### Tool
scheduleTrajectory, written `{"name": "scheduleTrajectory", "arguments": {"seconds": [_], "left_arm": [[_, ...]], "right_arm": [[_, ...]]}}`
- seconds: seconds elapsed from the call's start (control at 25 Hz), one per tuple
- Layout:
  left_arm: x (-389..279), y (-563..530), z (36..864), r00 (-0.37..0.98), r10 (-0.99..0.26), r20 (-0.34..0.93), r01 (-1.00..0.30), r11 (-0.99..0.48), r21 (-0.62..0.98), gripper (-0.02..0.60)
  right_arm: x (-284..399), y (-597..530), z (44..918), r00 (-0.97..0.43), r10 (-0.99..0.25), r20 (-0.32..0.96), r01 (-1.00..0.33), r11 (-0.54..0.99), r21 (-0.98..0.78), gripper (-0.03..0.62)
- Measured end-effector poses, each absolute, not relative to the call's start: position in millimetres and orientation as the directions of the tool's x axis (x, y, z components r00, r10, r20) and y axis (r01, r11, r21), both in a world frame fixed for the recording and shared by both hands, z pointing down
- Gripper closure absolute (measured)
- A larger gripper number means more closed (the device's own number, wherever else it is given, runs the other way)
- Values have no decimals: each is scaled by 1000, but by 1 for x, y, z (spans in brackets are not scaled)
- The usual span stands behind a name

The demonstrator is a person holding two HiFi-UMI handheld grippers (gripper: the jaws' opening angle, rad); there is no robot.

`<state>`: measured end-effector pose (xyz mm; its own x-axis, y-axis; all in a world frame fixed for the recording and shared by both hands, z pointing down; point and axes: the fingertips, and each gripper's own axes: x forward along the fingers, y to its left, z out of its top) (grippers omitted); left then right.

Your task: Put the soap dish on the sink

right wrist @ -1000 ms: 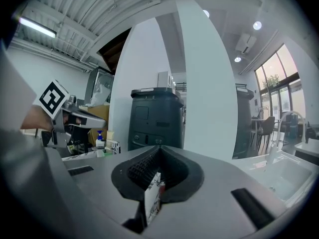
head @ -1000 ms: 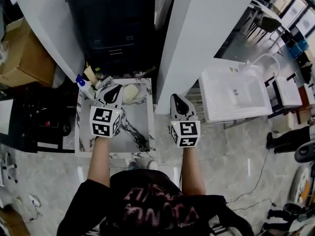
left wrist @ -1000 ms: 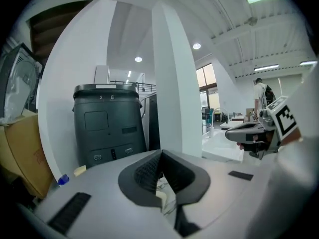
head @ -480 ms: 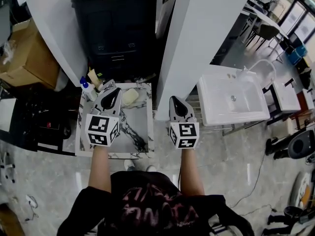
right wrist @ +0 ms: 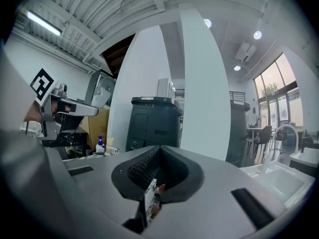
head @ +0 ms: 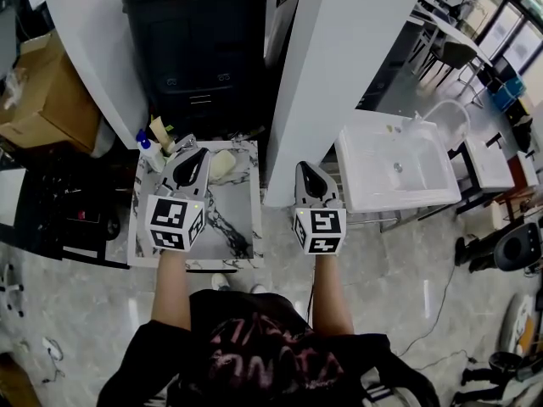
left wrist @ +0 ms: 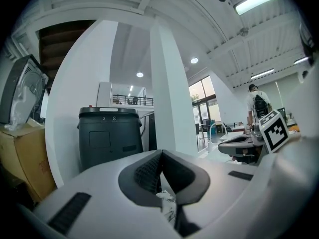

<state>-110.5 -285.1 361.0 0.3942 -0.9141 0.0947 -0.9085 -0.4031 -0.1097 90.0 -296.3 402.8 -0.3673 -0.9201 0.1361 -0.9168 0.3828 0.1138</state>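
A pale cream soap dish [head: 223, 166] lies at the far edge of a small marble-topped table [head: 231, 227], its left part hidden by my left gripper. The left gripper [head: 190, 153] hovers over that table's far left, just left of the dish, jaws shut with nothing between them [left wrist: 160, 156]. To the right, past a white pillar, stands the white sink [head: 394, 170] with a curved tap [head: 441, 107]. My right gripper [head: 305, 173] hangs in the gap between table and sink, over the floor, also shut and holding nothing [right wrist: 159, 151].
A blue-capped bottle [head: 146, 149] stands at the table's far left corner. Behind the table is a black bin [head: 199, 41], and a wide white pillar [head: 339, 66] separates table and sink. A cardboard box [head: 34, 91] sits far left. A wire rack [head: 339, 176] adjoins the sink.
Both grippers hold almost the same places and stay shut. The head camera has shifted slightly, so the table and sink sit a little further left in view.
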Motion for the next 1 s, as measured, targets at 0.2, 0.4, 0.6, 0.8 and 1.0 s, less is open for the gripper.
{"name": "scheduleTrajectory", "arguments": {"seconds": [0.2, 0.4, 0.6, 0.8, 1.0], "left_arm": [[-107, -280, 362, 403, -910, 99, -904, -412, -115, 566], [-111, -276, 366, 379, -919, 111, -916, -390, -99, 566], [-104, -270, 365, 377, -920, 105, -915, -387, -113, 568], [-100, -263, 368, 368, -924, 107, -919, -379, -111, 568], [-99, -257, 370, 357, -927, 113, -921, -369, -123, 568]], "right_arm": [[88, -294, 399, -382, -916, 124, -913, 394, 101, 582], [87, -287, 393, -401, -908, 119, -902, 414, 120, 582], [90, -283, 385, -411, -906, 100, -898, 421, 130, 581], [96, -277, 390, -420, -902, 99, -894, 430, 124, 581], [102, -274, 394, -423, -900, 107, -893, 434, 121, 582]]}}
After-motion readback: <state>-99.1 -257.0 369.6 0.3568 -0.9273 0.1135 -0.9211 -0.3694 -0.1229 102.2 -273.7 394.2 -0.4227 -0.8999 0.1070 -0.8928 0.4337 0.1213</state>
